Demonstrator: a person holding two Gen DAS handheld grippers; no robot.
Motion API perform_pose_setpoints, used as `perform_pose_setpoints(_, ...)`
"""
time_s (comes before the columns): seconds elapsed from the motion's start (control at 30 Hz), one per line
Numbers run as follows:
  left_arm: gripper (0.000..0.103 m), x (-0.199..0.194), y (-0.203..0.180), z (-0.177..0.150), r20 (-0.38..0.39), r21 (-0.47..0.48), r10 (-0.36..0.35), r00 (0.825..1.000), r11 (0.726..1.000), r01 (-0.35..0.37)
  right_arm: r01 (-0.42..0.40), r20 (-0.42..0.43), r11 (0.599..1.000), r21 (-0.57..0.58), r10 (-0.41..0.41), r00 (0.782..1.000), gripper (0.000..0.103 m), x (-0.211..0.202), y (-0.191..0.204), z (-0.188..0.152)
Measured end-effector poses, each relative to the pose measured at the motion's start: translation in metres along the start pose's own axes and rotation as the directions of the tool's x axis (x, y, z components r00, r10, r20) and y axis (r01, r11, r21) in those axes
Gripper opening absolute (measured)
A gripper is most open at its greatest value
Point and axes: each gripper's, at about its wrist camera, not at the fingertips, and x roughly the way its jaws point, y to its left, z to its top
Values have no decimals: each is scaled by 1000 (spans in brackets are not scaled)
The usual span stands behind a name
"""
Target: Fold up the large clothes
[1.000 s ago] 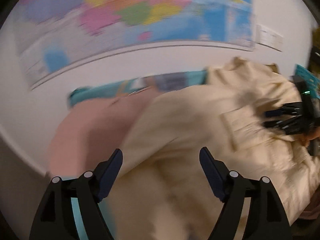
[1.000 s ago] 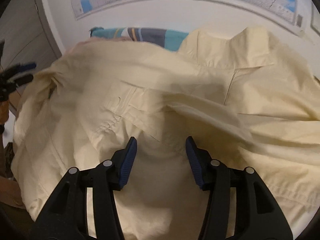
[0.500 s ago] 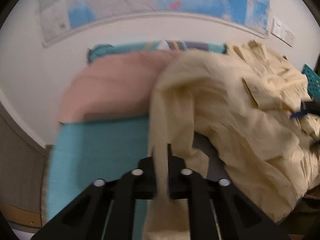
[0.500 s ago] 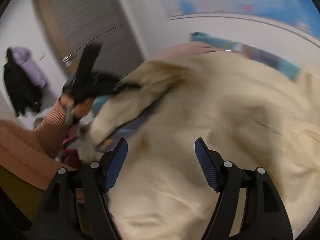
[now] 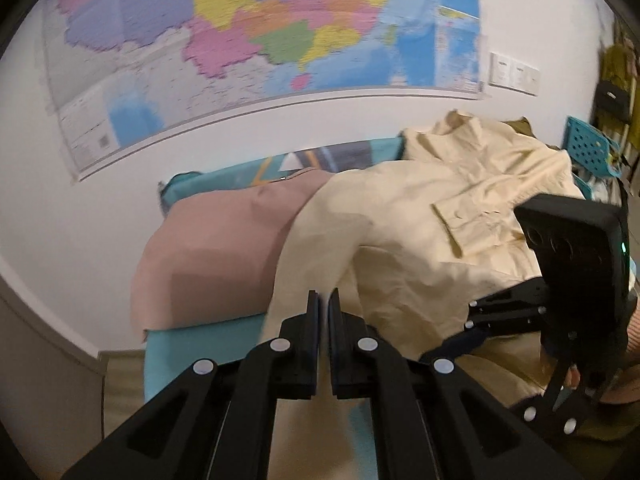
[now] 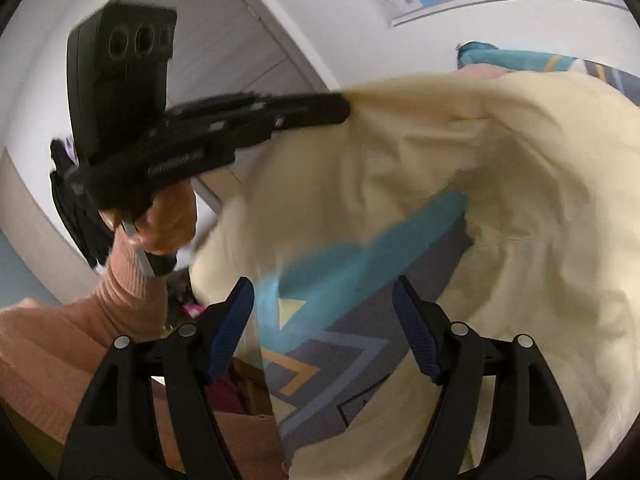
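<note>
- Our left gripper [image 5: 324,300] has its jaws pressed together on an edge of the cream shirt [image 5: 420,216]; in the right wrist view the same gripper [image 6: 340,110] pinches the cloth at its tip and lifts that edge.
- Our left hand [image 6: 160,220] grips the handle, with a ribbed pink sleeve [image 6: 124,280] running back from the wrist.
- Our right gripper [image 6: 322,320] has its jaws wide and opening further; between the blue pads [image 6: 234,320] we see only the bed cover below, and neither pad presses on cloth.
- In the left wrist view the right gripper's body [image 5: 576,280] sits low at the right, over the shirt; its tips are hidden there.
- The shirt lies spread across the bed, collar toward the wall, one cuffed sleeve [image 5: 472,220] folded over its middle.
- Its lifted part forms a hollow that bares the teal and grey patterned cover [image 6: 360,300].
- A pink garment [image 5: 216,256] lies beside the shirt on the left, and the shirt's edge overlaps it.
- On the wall above the bed hangs a coloured map [image 5: 260,40], with white switches [image 5: 514,74] to its right.
- A teal perforated chair [image 5: 588,148] stands past the bed at the right.
- A grey door [image 6: 240,52] shows behind our left hand.
</note>
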Motion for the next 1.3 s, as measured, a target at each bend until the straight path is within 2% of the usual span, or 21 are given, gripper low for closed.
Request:
perform_pose_setpoints(0.2, 3, 12, -24, 19, 24, 31, -116, 993, 993, 115, 32, 61, 998, 57, -36, 998, 76, -35, -13, -8)
perform_pose_setpoints(0.23, 5, 16, -26, 20, 27, 32, -103, 994, 994, 103, 39, 54, 998, 57, -42, 998, 76, -36, -11, -10)
perform_pose_setpoints(0.3, 18, 22, -21, 19, 28, -6, -120, 992, 993, 120, 55, 32, 998, 37, -56, 998, 76, -29, -5, -13)
perform_pose_setpoints(0.33, 28, 26, -15, 17, 29, -33, -104, 994, 994, 104, 56, 20, 998, 31, -57, 998, 76, -25, 1, -14)
perform_pose_setpoints(0.37, 28, 28, -10, 15, 27, -55, -78, 997, 995, 79, 60, 3, 998, 24, -60, 998, 77, -16, 6, -14)
perform_pose_setpoints(0.43, 31, 30, 4, 9, 11, -108, -57, 998, 992, 58, 89, -32, 996, 8, -88, 996, 91, 7, 14, -13)
perform_pose_setpoints(0.47, 34, 29, 13, 5, 6, -147, -51, 999, 988, 52, 102, -56, 995, 16, -101, 993, 92, 22, 15, -10)
perform_pose_setpoints(0.6, 44, 18, 35, -8, 17, -215, -16, 1000, 976, 20, 165, -122, 986, 24, -161, 979, 89, 65, 13, -2)
perform_pose_setpoints(0.67, 45, 10, 41, -12, 22, -228, -4, 1000, 974, 9, 140, -157, 990, 30, -134, 978, 52, 77, 11, 2)
perform_pose_setpoints(0.7, 45, 7, 43, -14, 28, -230, 5, 1000, 973, 2, 123, -164, 992, 25, -117, 980, 22, 78, 10, 2)
perform_pose_setpoints(0.73, 45, 3, 46, -14, 36, -235, 10, 999, 972, -2, 102, -149, 995, 17, -99, 984, 8, 75, 12, 4)
perform_pose_setpoints(0.77, 46, -2, 51, -14, 49, -244, 10, 999, 970, 2, 73, -131, 997, 16, -70, 989, 6, 69, 13, 6)
perform_pose_setpoints(0.87, 46, -14, 58, -12, 83, -254, 21, 996, 967, 1, -47, -22, 998, 42, 48, 999, 4, 22, 18, 17)
perform_pose_setpoints(0.9, 47, -18, 60, -10, 102, -257, 15, 995, 966, 12, -115, 47, 992, 60, 113, 993, 4, -9, 19, 24)
perform_pose_setpoints(0.93, 49, -24, 63, -8, 127, -261, 1, 992, 965, 32, -133, 90, 989, 59, 127, 988, 4, -28, 20, 30)
perform_pose_setpoints(1.03, 52, -25, 63, 2, 163, -257, -14, 986, 965, 56, -210, 286, 975, 71, 182, 941, 4, -116, 14, 40)
perform_pose_setpoints(1.1, 52, -15, 55, 7, 150, -242, -30, 988, 968, 66, -182, 404, 980, 78, 136, 905, 4, -175, 2, 34)
perform_pose_setpoints(1.17, 52, 3, 38, 13, 130, -204, -78, 988, 973, 104, -137, 470, 976, 167, 43, 881, 4, -219, -23, 20)
perform_pose_setpoints(1.23, 52, 27, 14, 18, 92, -156, -125, 988, 978, 138, -83, 486, 961, 263, -58, 872, 9, -245, -49, -1)
perform_pose_setpoints(1.27, 52, 37, 3, 19, 77, -135, -146, 986, 979, 156, -54, 471, 935, 351, -126, 873, 10, -257, -70, -18)
perform_pose_setpoints(1.3, 52, 48, -8, 21, 59, -114, -165, 985, 979, 171, -49, 457, 915, 401, -153, 877, 12, -262, -83, -29)
